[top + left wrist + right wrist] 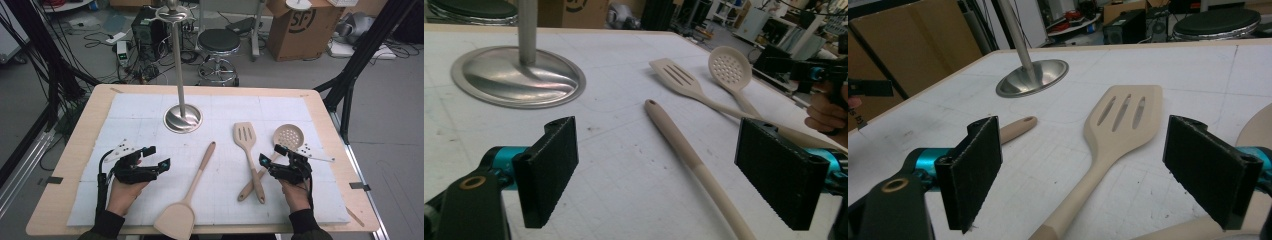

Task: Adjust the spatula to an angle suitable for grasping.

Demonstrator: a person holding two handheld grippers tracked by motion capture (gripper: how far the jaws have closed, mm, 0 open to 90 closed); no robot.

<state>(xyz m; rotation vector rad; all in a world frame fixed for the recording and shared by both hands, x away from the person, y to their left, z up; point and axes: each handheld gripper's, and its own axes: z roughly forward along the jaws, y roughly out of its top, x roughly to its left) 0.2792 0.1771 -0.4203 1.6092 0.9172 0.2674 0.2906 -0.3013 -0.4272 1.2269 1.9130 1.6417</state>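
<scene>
White matting covers the wooden worktop (65,195), where we hold both sets of tongs spread and empty. Our left tongs (152,159) face the solid turner (187,200); our right tongs (270,156) hover over the crossed handles of the slotted spatula (248,150) and skimmer (280,145). We judge grasping has not begun; next comes closing on one handle. The steel stand (182,117) is cut off at the top.
</scene>
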